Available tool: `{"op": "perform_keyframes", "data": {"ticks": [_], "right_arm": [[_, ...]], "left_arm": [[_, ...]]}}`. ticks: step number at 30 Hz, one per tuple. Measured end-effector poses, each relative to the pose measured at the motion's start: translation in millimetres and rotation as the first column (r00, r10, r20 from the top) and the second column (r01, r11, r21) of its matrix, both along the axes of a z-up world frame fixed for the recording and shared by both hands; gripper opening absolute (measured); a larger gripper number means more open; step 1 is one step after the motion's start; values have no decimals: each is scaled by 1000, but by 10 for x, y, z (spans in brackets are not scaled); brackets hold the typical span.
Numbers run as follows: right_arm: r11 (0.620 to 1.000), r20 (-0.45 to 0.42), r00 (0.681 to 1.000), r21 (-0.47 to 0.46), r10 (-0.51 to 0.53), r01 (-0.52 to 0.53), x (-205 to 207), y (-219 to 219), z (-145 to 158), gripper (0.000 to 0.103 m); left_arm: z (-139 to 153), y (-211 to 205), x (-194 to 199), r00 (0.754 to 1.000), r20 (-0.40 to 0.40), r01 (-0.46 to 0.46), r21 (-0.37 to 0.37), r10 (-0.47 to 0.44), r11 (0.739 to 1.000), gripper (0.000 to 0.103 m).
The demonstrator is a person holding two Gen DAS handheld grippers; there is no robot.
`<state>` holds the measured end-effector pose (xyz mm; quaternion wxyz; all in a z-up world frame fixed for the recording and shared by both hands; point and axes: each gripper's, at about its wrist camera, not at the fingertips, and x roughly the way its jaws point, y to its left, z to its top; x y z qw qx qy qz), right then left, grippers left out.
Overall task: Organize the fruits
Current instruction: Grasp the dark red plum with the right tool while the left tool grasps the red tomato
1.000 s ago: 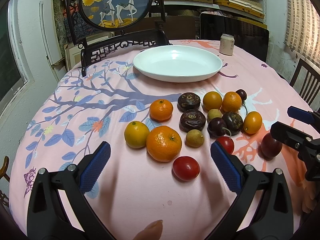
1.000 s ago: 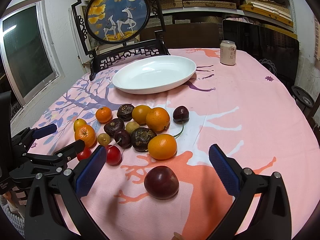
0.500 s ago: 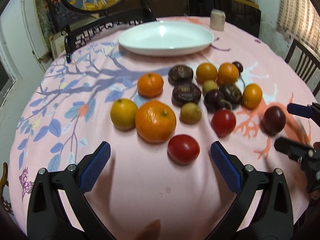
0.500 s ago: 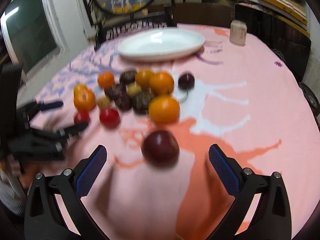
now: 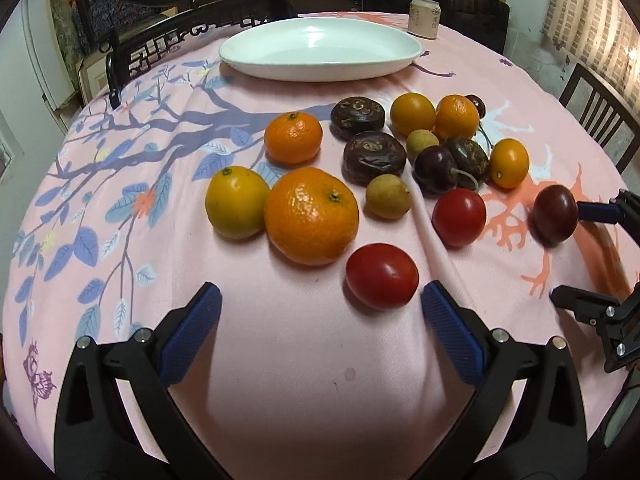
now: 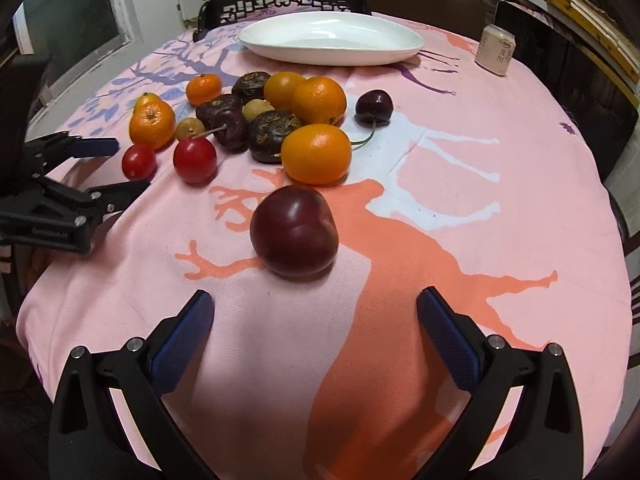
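On pink cloth [image 6: 500, 240], near edge: plum [image 6: 294, 236], dark red, loose, lying just ahead of right gripper [image 6: 316, 320], fingers spread wide, nothing held. Closer in than a second ago, when same plum sat smaller and further off; now almost between the blue pads [image 6: 448, 336]. Judged: reach for a first pick under way, not yet closed. Beside it, to the left: tomato [image 5: 382, 275], red, just ahead of left gripper [image 5: 320, 320], likewise wide and empty, likewise drawn nearer over the last second, tomato lying toward its right finger. Second tomato [image 5: 459, 217] just beyond. Further out: cluster of loose fruit, mostly touching — large mandarin [image 5: 311, 215], yellow citrus [image 5: 237, 201], small mandarin [image 5: 293, 137], oranges [image 6: 318, 153], dark wrinkled fruits [image 5: 374, 157], cherries [image 6: 374, 107] with stems, small tan fruits [image 5: 388, 196]. At far side, well apart from all fruit: white plate [image 5: 320, 50], holding nothing; likely destination. Can [image 6: 496, 56] beside plate. Carved chair [image 5: 132, 52] past table edge. Sorting judged barely begun: both tools advancing together, every fruit on the cloth.
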<state>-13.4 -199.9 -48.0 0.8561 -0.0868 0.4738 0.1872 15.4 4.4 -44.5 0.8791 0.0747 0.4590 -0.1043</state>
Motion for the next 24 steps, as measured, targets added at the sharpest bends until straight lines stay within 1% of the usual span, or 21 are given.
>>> {"op": "perform_keyframes", "data": {"ticks": [2,5,6,8,9,11,12,13,14,15,16,19,22,23,24], "right_arm": [[1000,5,1000,-18,4,-4,3,35,2,102],[1000,1,1000,-12,18,-18,23,32,21,102],[1000,2,1000,6,14,-14,32,11,34,102],[996,25,1000,84,-8,6,46,-78,100,102],[993,37,999,119,-15,11,52,-120,133,102],[990,34,999,144,-9,4,85,-141,148,102],[988,29,1000,154,-6,2,98,-146,148,102],[986,26,1000,168,0,-4,108,-149,147,100],[985,27,1000,172,4,-9,110,-141,151,96],[985,31,999,172,8,-14,107,-125,156,94],[985,35,999,172,15,-21,108,-107,163,93],[985,47,998,170,31,-39,92,-49,170,92],[985,58,997,166,42,-51,110,0,183,88],[984,56,997,167,47,-56,124,18,182,85],[984,55,997,166,51,-59,143,39,179,79]], "left_arm": [[7,-5,8,1000,2,-7,2,7,1000,101],[39,-22,2,1000,-1,8,-29,-8,1000,101],[66,-27,-10,1000,4,17,-52,-17,998,101],[91,-47,-23,999,12,33,-71,-32,997,101],[98,-73,-33,999,13,49,-66,-48,997,100],[100,-124,-52,997,26,75,-40,-74,996,99],[100,-143,-69,995,31,91,-29,-90,995,95],[101,-146,-76,994,33,105,-32,-104,994,90],[102,-150,-83,992,32,119,-40,-118,992,86],[96,-153,-80,991,24,131,-49,-130,990,80],[82,-168,-76,990,17,141,-54,-140,989,75],[70,-224,-76,987,17,160,-36,-159,986,73],[85,-235,-55,987,27,158,-37,-157,987,73],[87,-236,-36,987,27,160,-42,-159,986,73],[87,-231,-19,987,27,159,-53,-158,986,71]]}}
